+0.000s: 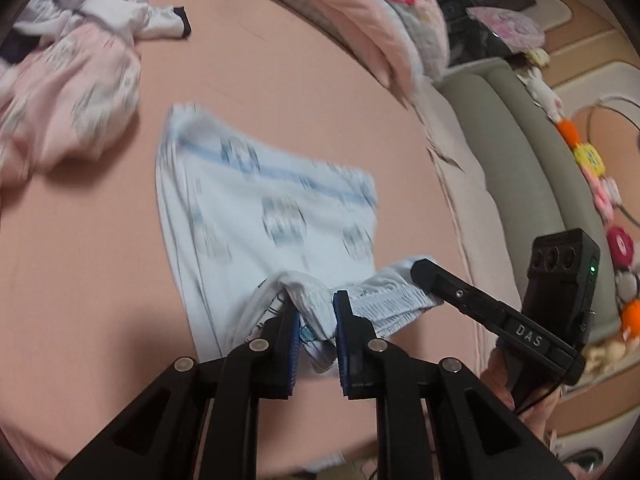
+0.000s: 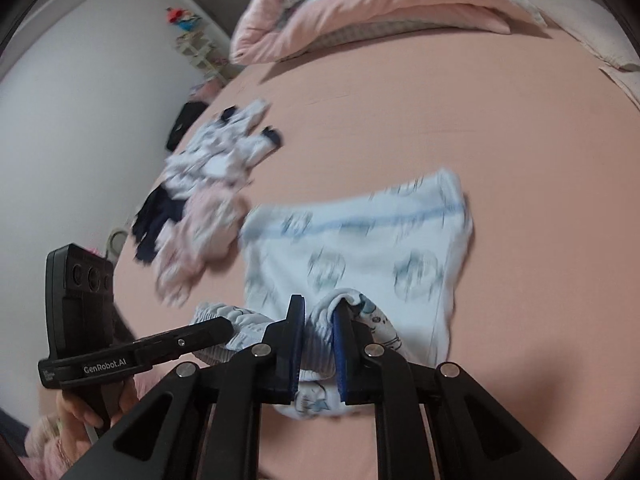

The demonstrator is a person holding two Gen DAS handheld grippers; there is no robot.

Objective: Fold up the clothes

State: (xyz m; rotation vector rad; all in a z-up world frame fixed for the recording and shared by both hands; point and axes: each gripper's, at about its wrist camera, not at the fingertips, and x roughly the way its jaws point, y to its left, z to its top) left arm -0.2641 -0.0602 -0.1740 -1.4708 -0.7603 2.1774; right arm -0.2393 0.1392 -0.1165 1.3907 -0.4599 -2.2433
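A pair of pale blue printed shorts (image 1: 276, 216) lies spread on the pink bed sheet (image 1: 320, 92), its elastic waistband lifted at the near edge, apparently so the garment can be folded over on itself. The left gripper (image 1: 316, 312) and the right gripper (image 2: 318, 320) are each clamped nearly closed on a bunch of that waistband, side by side. A heap of unfolded clothes (image 2: 208, 200) waits near the shorts, a rolled quilt (image 2: 380, 8) beyond.
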